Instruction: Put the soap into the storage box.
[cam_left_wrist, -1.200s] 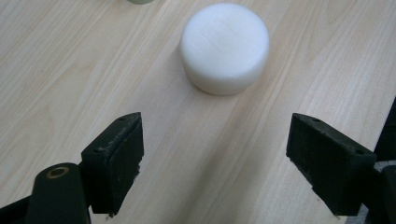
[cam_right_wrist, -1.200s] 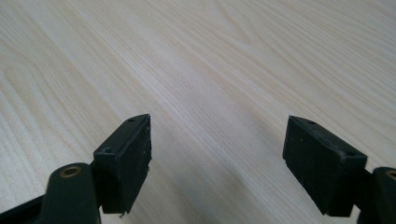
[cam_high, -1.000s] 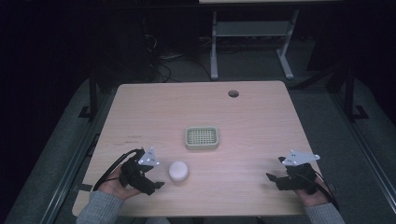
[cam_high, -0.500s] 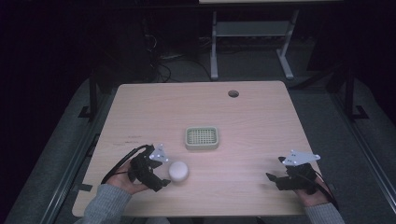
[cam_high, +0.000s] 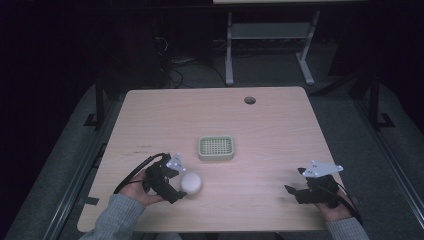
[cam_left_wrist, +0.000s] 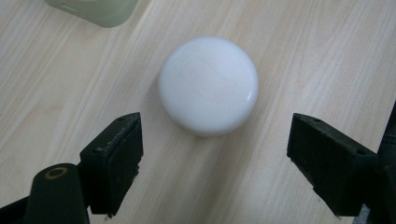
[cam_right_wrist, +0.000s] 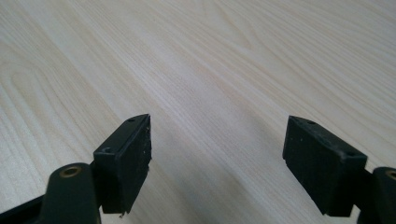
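1. I see the left gripper (cam_high: 181, 189) low over the near-left part of the surface (cam_high: 270, 120), held in the person's left hand (cam_high: 136, 187), with a grey sleeve (cam_high: 115, 217) coming in from the bottom edge.

2. Its jaws stand wide apart. In the left gripper view the two black pads (cam_left_wrist: 114, 161) sit either side of a gap, with nothing between them and no contact with anything.

3. The white round puck (cam_high: 191, 183) lies flat on the surface just ahead of those jaws. In the left gripper view the white round puck (cam_left_wrist: 208, 85) sits centred beyond the gap, apart from both pads. A faint raised mark shows on its top; I cannot make out what it is, as the picture is soft.

4. The pale green tray (cam_high: 216, 148) with a gridded top rests near the middle of the surface, beyond the puck and slightly to its right, not touching it. One corner of it shows at the top edge of the left gripper view (cam_left_wrist: 93, 9).

5. The right gripper (cam_high: 295, 192) is at the near-right of the surface, well apart from puck and tray, held in the right hand (cam_high: 332, 205). Its jaws are likewise wide apart, with bare wood between them in the right gripper view (cam_right_wrist: 217, 154).

6. A round hole (cam_high: 249, 100) is cut in the far part of the surface.
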